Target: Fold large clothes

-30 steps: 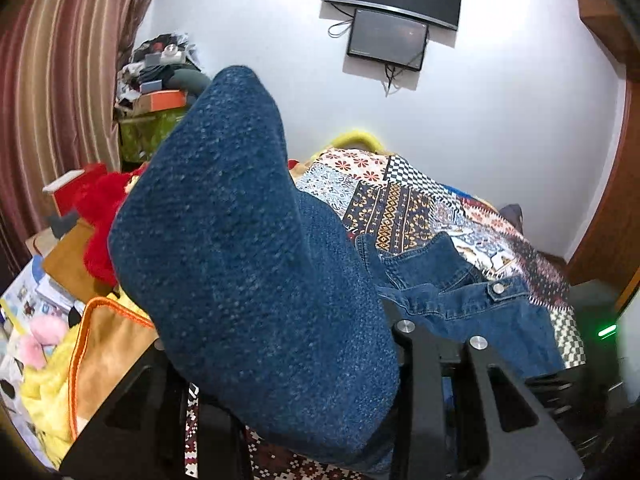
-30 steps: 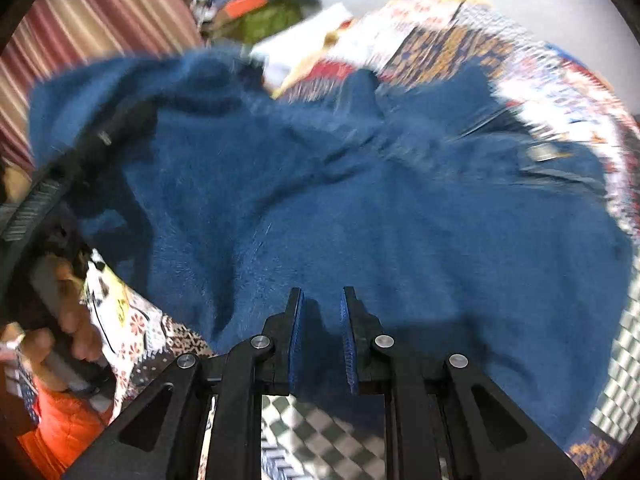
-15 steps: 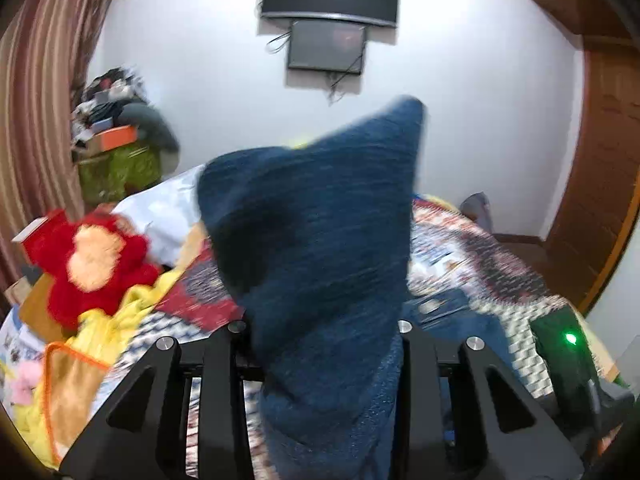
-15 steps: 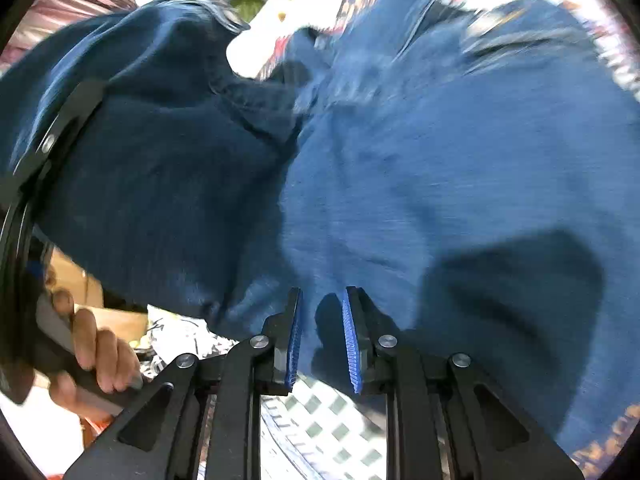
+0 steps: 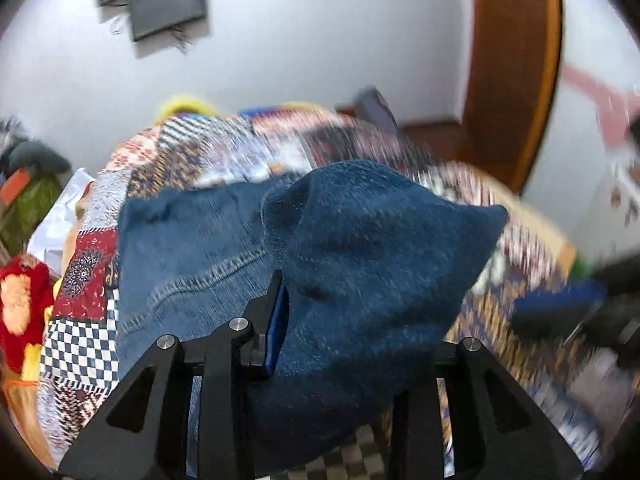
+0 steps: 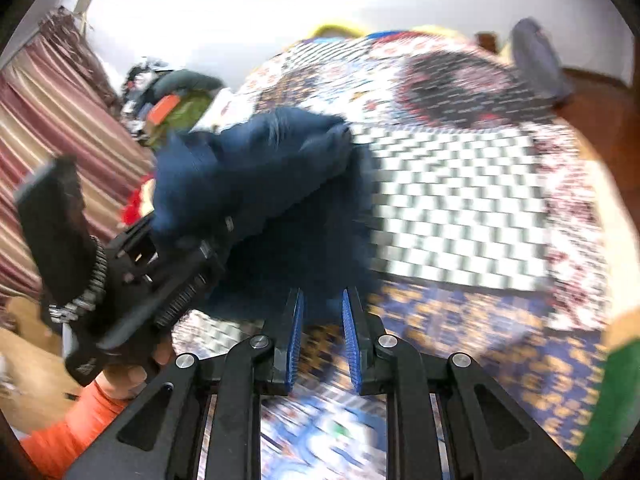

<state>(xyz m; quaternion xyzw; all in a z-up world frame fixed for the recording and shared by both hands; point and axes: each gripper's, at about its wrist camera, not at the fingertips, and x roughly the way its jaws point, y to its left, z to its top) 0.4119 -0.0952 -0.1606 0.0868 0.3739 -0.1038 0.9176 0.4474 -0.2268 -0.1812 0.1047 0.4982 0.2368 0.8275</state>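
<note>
- Patchwork quilted bedspread (image 6: 460, 200), many-coloured with a checkered panel, covered the bed and served as the folding surface; most of it lay bare.
- Dark blue denim jacket (image 5: 192, 248) lay partly spread on the bedspread in the left wrist view, one seam showing; a bunched portion (image 5: 360, 264) rose off it, lifted.
- Left gripper (image 5: 344, 320) pinched that bunched denim; its jaws had just been closing, cloth between them. One blue pad showed, the other hidden by cloth.
- Right gripper (image 6: 322, 332) stood nearly pressed together with nothing visible between the pads; denim lay just beyond its tips.
- Judgement: fold under way, no neat layers yet; flattening and further folds remained.
</note>
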